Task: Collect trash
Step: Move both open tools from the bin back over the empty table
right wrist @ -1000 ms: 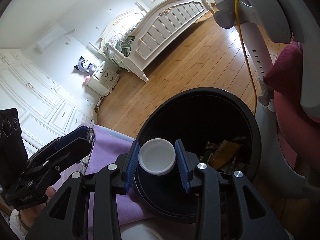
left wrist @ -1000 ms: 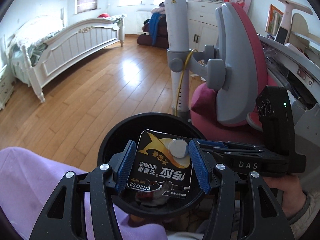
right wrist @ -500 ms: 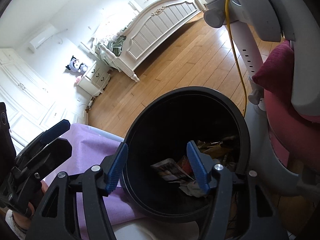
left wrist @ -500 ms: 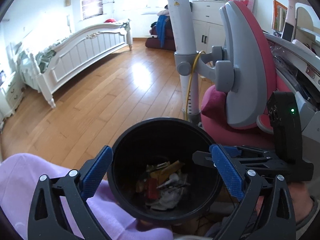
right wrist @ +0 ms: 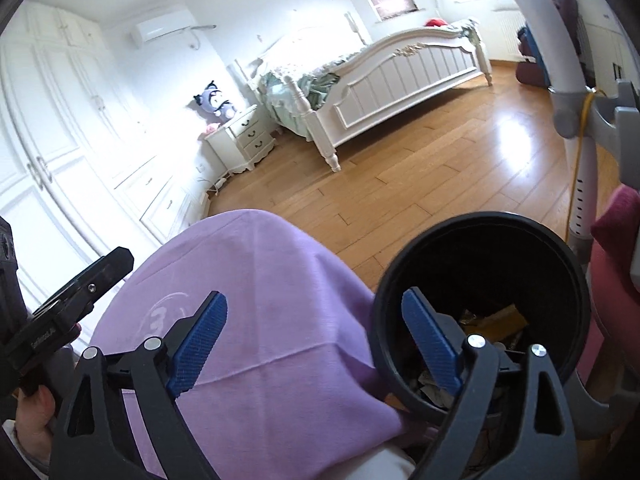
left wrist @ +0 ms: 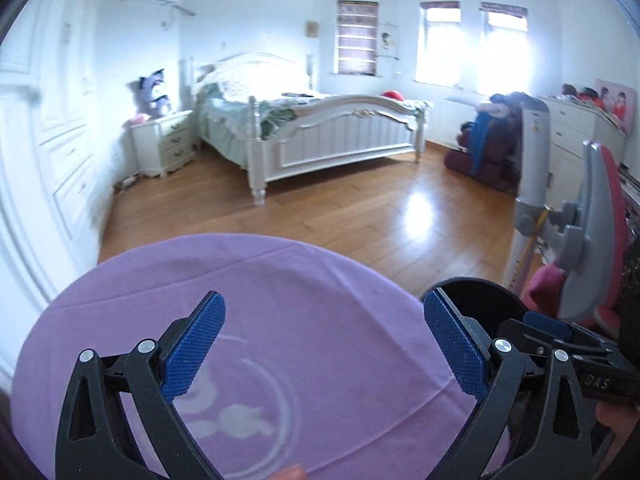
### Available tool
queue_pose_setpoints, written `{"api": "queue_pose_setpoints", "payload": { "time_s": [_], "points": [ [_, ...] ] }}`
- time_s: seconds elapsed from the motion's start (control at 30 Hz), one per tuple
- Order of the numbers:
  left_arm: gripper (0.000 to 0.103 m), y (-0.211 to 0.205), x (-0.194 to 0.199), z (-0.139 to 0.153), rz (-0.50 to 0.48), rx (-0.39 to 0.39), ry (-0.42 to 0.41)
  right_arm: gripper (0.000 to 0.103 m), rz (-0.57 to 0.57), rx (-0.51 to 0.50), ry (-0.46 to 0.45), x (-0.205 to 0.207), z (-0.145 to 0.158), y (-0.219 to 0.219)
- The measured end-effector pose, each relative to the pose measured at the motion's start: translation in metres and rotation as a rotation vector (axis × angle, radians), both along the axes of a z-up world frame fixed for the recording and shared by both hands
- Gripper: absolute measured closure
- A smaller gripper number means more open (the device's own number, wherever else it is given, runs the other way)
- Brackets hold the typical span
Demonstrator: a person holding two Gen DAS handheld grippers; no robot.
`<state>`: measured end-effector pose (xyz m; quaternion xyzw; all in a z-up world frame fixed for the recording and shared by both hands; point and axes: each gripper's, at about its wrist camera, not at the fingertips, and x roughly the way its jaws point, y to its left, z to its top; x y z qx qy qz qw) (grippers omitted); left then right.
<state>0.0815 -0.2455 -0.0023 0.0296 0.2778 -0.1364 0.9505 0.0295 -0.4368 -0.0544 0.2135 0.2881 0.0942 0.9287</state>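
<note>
A round black trash bin [right wrist: 484, 240] stands beside a table under a purple cloth [right wrist: 256, 280]. Wrappers and crumpled trash [right wrist: 492, 320] lie in its bottom. My right gripper [right wrist: 316, 344] is open and empty, its right finger over the bin's rim and its left finger over the cloth. My left gripper [left wrist: 324, 344] is open and empty above the purple cloth [left wrist: 280, 288]. In the left wrist view the bin [left wrist: 480, 292] shows at the right, partly hidden behind the right gripper's body.
A pink and grey chair [left wrist: 596, 240] and a white lamp post [left wrist: 532, 184] stand right of the bin. A white bed [left wrist: 320, 136] and nightstand [left wrist: 164, 144] are across the wooden floor [left wrist: 360, 216]. White wardrobes [right wrist: 60, 140] line the left wall.
Both grippers opened and dropped their loads, a battery card and a white lid, into the bin. Both have since swung left and up, away from the bin and over the purple cloth.
</note>
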Motion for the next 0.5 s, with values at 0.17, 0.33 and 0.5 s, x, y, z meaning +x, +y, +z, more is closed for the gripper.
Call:
{"api": "queue_pose_setpoints", "payload": {
  "time_s": [0.17,0.33,0.5],
  "points": [
    [0.005,0.079,-0.015,0.009,0.15,-0.002,-0.032,0.006,0.076,-0.063,-0.077,-0.007,0.021,0.072],
    [0.005,0.134,-0.031,0.012,0.234,-0.018,-0.049,0.006,0.119,-0.105,-0.114,-0.014,0.031,0.118],
    [0.005,0.166,-0.042,0.014,0.273,-0.032,-0.065,0.006,0.14,-0.153,-0.112,-0.019,0.038,0.143]
  ]
}}
